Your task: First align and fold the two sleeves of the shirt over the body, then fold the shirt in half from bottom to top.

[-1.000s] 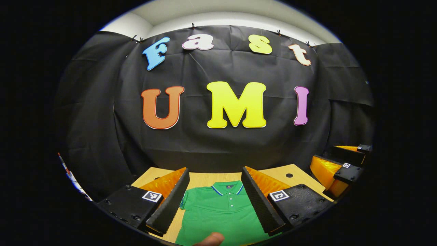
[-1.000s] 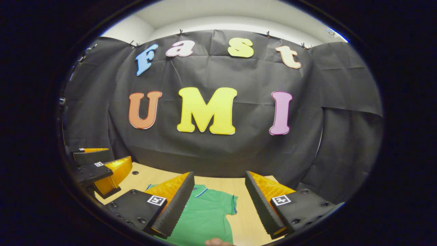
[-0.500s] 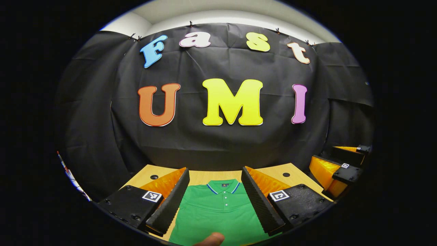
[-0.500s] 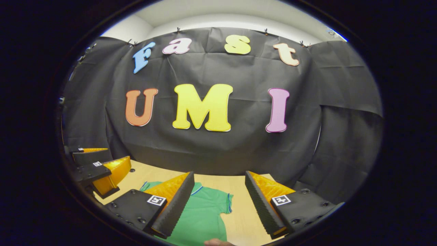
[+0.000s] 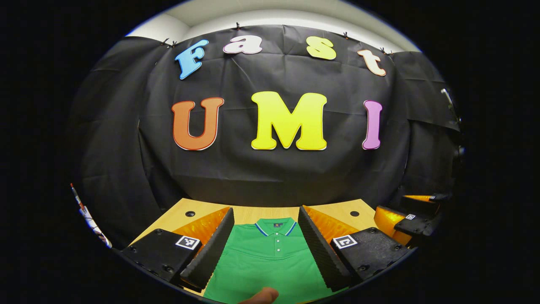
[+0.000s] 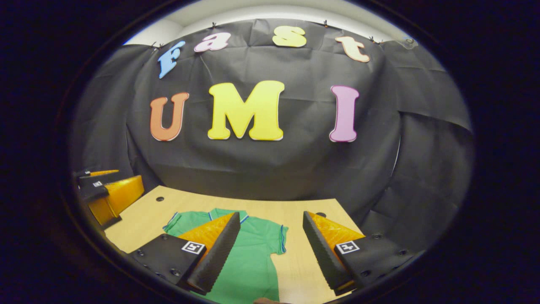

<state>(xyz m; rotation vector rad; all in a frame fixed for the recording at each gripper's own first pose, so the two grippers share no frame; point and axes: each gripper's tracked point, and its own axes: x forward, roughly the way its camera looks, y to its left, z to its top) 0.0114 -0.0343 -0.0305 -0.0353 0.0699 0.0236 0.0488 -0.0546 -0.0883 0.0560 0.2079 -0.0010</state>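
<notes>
A green polo shirt (image 5: 270, 266) with a blue-trimmed collar and a button placket lies flat on the wooden table (image 5: 249, 213), collar toward the far wall. In the left gripper view my left gripper (image 5: 265, 209) is open above it, its fingers framing the collar and chest. In the right gripper view the shirt (image 6: 253, 257) lies low and to the left, with one short sleeve (image 6: 279, 240) spread out between the fingers of my right gripper (image 6: 271, 213). That gripper is open and holds nothing. The other sleeve (image 6: 177, 219) shows beyond its left finger.
The right gripper (image 5: 403, 209) hovers at the table's right side in the left gripper view; the left gripper (image 6: 105, 190) hovers at the far left in the right gripper view. Small round holes (image 6: 160, 198) mark the tabletop. A fingertip (image 5: 261, 295) shows at the bottom edge.
Both views have tipped downward, showing more table. The shirt now sits centred between the left gripper's fingers, and both sleeves show in the right gripper view. Both grippers stayed open.
</notes>
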